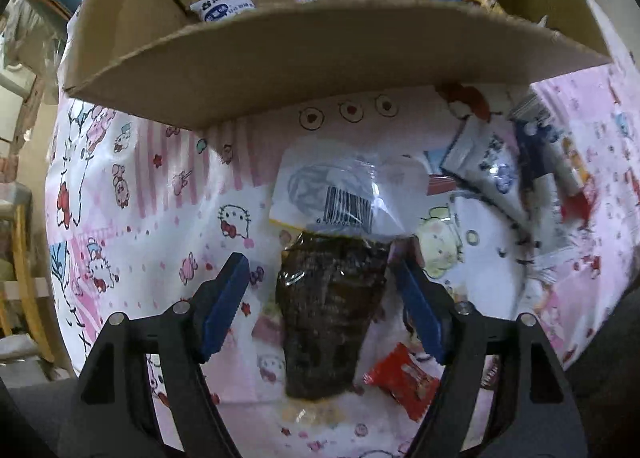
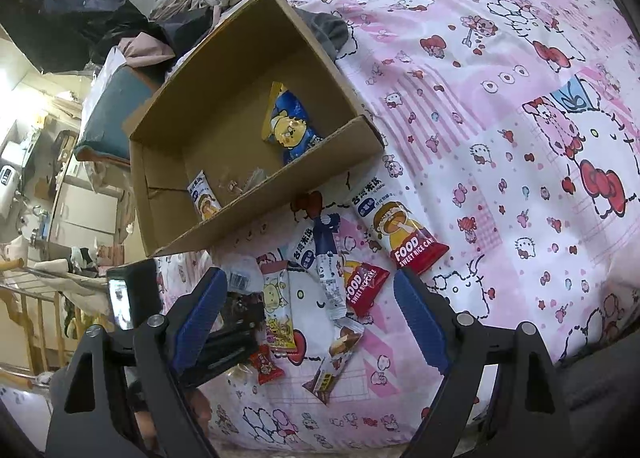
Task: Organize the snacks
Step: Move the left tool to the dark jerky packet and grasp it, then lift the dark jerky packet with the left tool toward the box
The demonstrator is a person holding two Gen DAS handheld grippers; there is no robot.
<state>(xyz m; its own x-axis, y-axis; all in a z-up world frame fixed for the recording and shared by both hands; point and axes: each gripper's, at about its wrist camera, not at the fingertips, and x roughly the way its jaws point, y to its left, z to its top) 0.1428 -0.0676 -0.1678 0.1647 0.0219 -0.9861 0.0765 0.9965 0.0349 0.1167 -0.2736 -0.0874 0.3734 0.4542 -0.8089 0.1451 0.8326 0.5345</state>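
Left gripper (image 1: 320,270) wide open, straddling the dark pack (image 1: 326,314) on the sheet (image 1: 132,185), just near of the box (image 1: 280,57). Best to squeeze mid-pack (clear wrapper looks slippery), then lift over the wall. Right gripper (image 2: 308,294) open too, holding nothing.

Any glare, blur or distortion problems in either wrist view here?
Left wrist: glare on the clear wrapper of the dark snack, packets at right motion-blurred, cardboard box edge bowed by fisheye. Right wrist: sharper, rice cake packet legible; bedsheet curves at the rim.
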